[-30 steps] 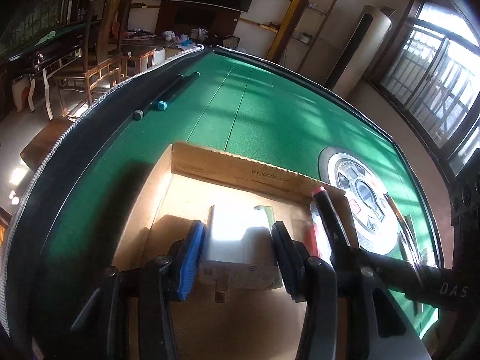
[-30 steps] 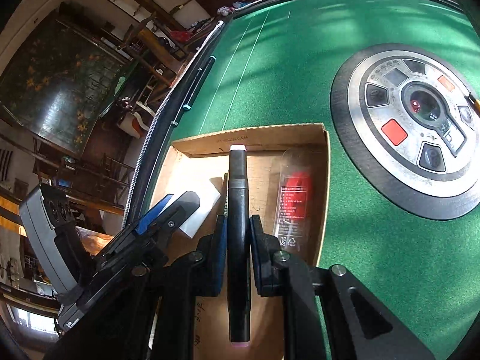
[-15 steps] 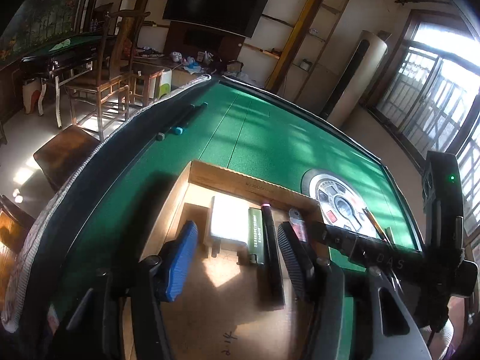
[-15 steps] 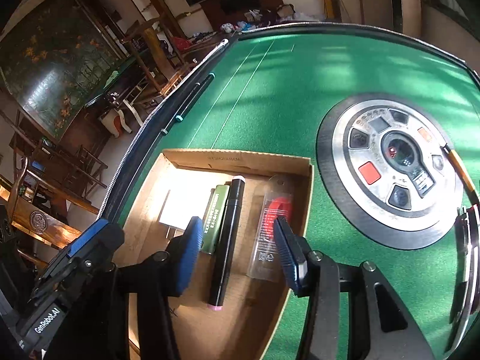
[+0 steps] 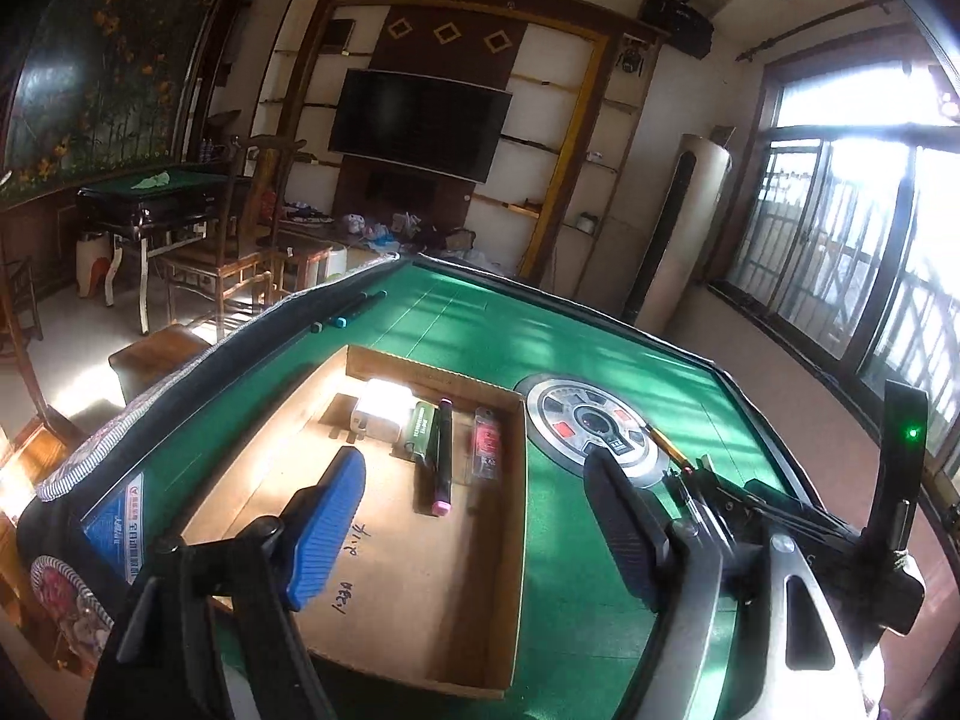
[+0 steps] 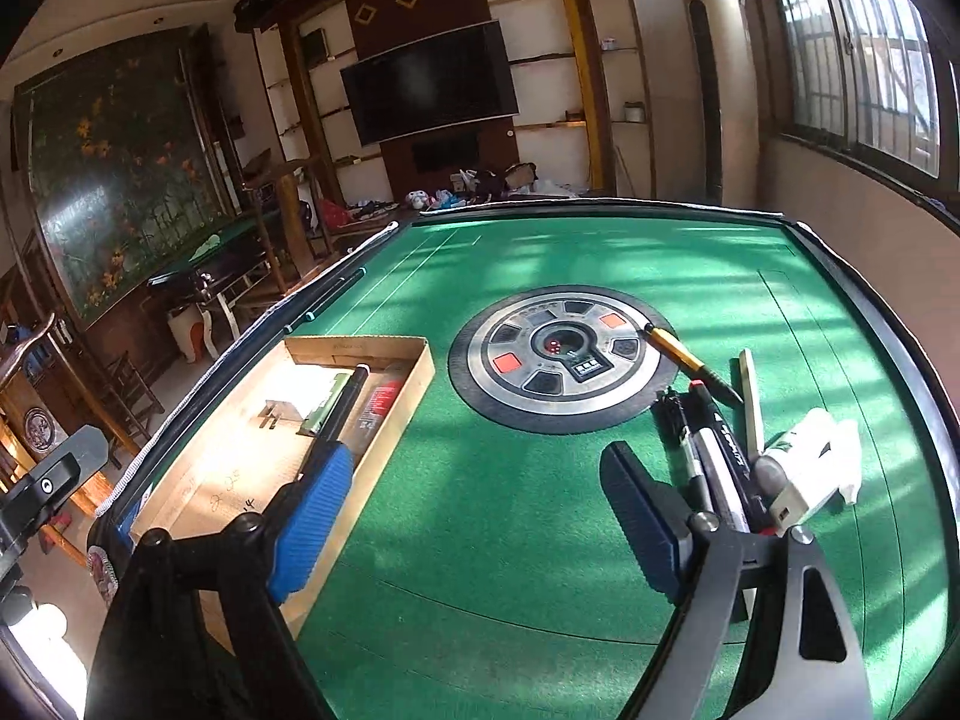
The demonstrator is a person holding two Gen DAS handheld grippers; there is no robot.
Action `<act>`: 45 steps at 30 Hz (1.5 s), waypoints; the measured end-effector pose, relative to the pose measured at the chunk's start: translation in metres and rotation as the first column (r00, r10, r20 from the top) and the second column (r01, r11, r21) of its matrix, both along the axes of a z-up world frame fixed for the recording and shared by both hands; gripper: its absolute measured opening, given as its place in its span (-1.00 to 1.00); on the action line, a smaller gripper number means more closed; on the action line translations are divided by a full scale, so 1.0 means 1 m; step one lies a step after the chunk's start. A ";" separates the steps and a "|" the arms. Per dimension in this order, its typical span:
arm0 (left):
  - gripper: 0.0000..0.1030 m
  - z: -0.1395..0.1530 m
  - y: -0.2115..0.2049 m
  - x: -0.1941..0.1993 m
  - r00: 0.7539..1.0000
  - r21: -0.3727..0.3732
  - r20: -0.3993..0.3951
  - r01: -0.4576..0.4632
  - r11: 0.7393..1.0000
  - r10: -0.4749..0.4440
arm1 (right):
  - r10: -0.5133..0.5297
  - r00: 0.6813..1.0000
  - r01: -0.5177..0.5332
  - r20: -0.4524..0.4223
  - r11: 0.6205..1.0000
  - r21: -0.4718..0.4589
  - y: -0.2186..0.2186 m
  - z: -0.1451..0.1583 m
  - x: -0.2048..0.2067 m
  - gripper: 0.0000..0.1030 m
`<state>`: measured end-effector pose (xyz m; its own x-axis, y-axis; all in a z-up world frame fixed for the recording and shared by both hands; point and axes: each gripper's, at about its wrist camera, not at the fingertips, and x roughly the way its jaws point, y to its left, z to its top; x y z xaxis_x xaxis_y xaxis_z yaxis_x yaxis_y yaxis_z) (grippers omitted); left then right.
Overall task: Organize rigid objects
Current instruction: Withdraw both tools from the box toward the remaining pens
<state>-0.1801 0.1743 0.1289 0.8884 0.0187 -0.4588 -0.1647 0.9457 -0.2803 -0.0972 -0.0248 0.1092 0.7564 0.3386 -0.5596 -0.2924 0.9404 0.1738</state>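
A shallow cardboard box (image 5: pixel 516 546) lies on the green felt of a mahjong table (image 6: pixel 540 252), close to the table's left edge; inside it, at the far end, four things lie side by side: a white block (image 5: pixel 384 417) in a patch of sun, a green stick (image 5: pixel 420 429) just beside it, a long black marker (image 5: pixel 443 456) with a pink end touching the green stick, and a clear packet with red contents (image 5: pixel 487 443) nearest the box's right wall; the near half of the box floor is bare cardboard with handwriting on it. The left gripper (image 5: pixel 477 531) hangs above the box with its jaws opening and nothing between them; its blue pad sits over the box floor and its black one over the felt to the right of the box. The right gripper (image 6: pixel 477 525) hangs over open felt between the box and a cluster of loose things, its jaws likewise opening and empty. That cluster lies on the right side of the table: a yellow pen (image 6: pixel 684 357) resting partly on the round control panel (image 6: pixel 558 360) at the table's centre, black pens (image 6: pixel 714 456) lying together, a flat pale strip (image 6: pixel 751 396), and a white tube (image 6: pixel 810 462) beside a small white block; two dark rods (image 5: pixel 351 312) with teal tips lie along the far left rail.
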 end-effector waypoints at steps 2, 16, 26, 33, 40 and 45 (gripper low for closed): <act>0.52 -0.002 -0.012 -0.004 0.999 -0.005 0.007 0.037 0.999 -0.037 | -0.033 0.999 0.033 0.006 0.999 -0.004 -0.014 -0.002 -0.002 0.63; 0.53 -0.026 -0.108 -0.008 0.938 0.062 -0.111 0.335 0.940 -0.327 | -0.259 0.952 0.272 -0.164 0.960 0.064 -0.141 -0.032 0.034 0.95; 0.53 -0.037 -0.115 0.001 0.927 0.052 -0.132 0.359 0.932 -0.350 | -0.382 0.904 0.396 -0.191 0.918 0.038 -0.204 -0.034 0.048 0.93; 0.53 -0.051 -0.129 0.009 0.896 0.004 -0.168 0.418 0.909 -0.411 | -0.360 0.922 0.359 -0.145 0.933 -0.030 -0.200 -0.015 0.038 0.65; 0.53 -0.055 -0.138 0.013 0.872 -0.019 -0.180 0.460 0.888 -0.456 | -0.351 0.898 0.322 -0.264 0.935 -0.147 -0.194 -0.031 0.109 0.64; 0.53 -0.049 -0.116 0.014 0.898 -0.049 -0.152 0.411 0.911 -0.413 | -0.235 0.891 0.193 -0.388 0.971 -0.145 -0.140 -0.054 0.155 -0.18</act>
<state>-0.1658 0.0584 0.0800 0.7329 -0.3414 -0.5885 0.1960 0.9343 -0.2978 0.0580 -0.1651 0.0553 0.5093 0.1209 -0.8520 -0.0080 0.9907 0.1358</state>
